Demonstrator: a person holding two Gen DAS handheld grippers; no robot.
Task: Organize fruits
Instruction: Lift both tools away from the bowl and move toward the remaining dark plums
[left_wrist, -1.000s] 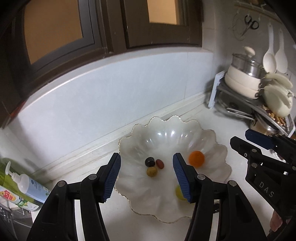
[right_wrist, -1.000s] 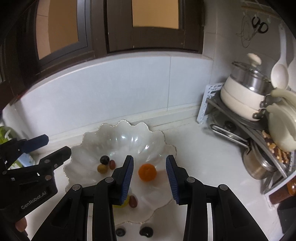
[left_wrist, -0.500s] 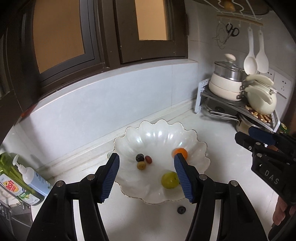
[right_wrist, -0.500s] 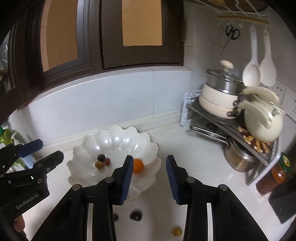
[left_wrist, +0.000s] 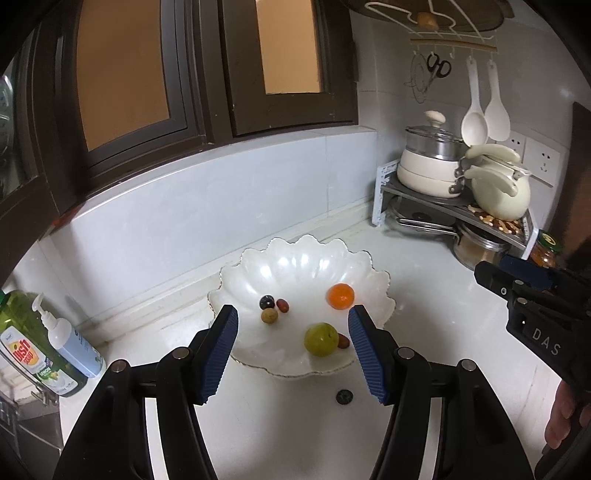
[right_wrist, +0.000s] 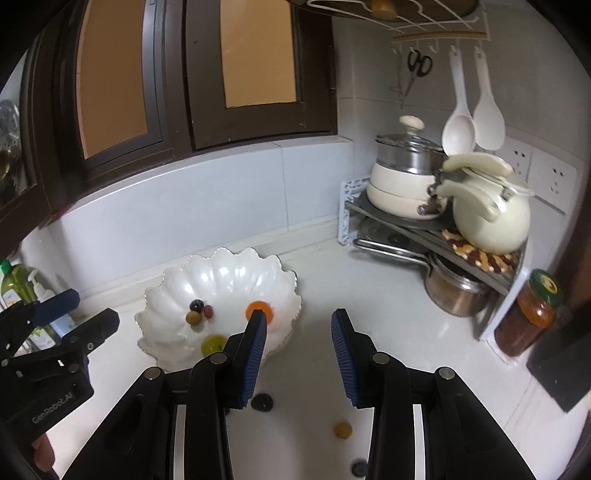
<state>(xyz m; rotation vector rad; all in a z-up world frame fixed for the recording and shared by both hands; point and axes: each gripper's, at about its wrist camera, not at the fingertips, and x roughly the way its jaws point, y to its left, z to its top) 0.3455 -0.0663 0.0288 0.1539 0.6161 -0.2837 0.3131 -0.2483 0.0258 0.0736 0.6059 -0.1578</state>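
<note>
1. My left tool (left_wrist: 291, 326): held raised above the near rim of the bowl, pointing forward and down; blue pads apart, nothing between them
2. My right tool (right_wrist: 298, 334): held raised over the table just right of the bowl, pointing forward and down; pads apart, nothing gripped. From the left view it shows at the right edge (left_wrist: 517, 277), my hand (left_wrist: 563, 417) beneath it
3. Bowl (left_wrist: 373, 280): white, scalloped rim, on the white table (left_wrist: 443, 332) near the back wall
4. In the bowl: orange fruit (left_wrist: 340, 295) on the right; green fruit (left_wrist: 321, 339) toward the near rim, with a small red fruit (left_wrist: 343, 341) touching its right side; a cluster of dark berry (left_wrist: 266, 302), red date (left_wrist: 282, 305) and brownish fruit (left_wrist: 269, 316) left of centre
5. On the table, outside the bowl: dark fruit (right_wrist: 262, 401) just in front of the near rim; small yellow-brown fruit (right_wrist: 342, 430) nearer me and to the right; another dark fruit (right_wrist: 359, 467) at the bottom edge of the right view
6. Open room: bare table between the bowl and the pot rack (right_wrist: 417, 229) in the right corner
7. Left edge: soap bottles (left_wrist: 55, 350) stand well apart from the bowl
8. Right edge: jar (right_wrist: 528, 317) beside the rack
</note>
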